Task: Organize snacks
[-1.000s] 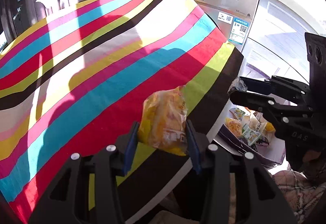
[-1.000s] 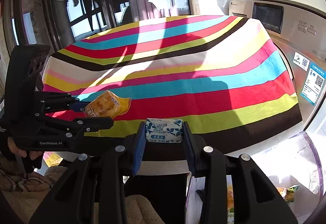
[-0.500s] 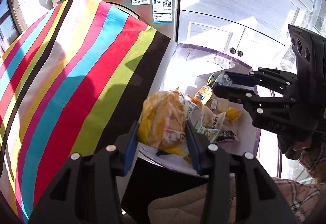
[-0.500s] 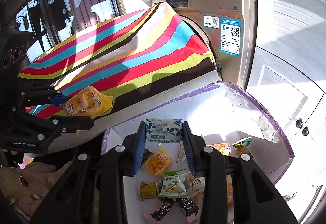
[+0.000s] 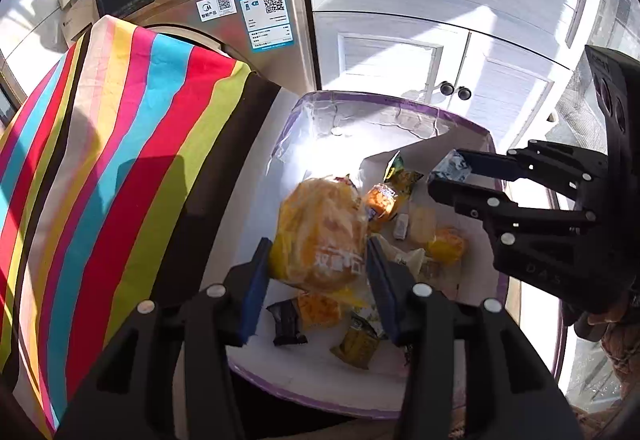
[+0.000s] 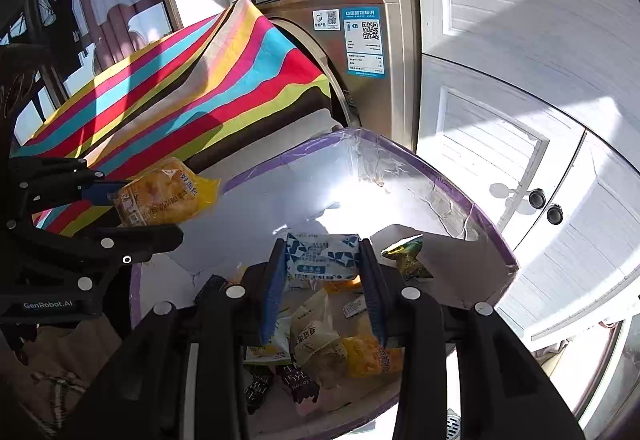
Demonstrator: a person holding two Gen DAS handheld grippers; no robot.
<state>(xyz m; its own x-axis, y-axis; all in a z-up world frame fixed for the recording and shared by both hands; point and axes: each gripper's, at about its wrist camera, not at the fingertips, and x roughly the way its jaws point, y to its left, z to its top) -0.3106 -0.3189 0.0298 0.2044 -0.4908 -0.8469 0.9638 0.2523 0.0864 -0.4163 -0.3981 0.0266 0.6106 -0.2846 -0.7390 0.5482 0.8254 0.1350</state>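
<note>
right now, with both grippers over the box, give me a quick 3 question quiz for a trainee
1. True or false: the left gripper holds a yellow bread packet.
2. What does the right gripper grip? A) blue-and-white packet B) chocolate bar C) nothing
3. Fill in: the loose snacks lie in the purple-rimmed ____.

Key: 1 true; 2 A; 3 box
</note>
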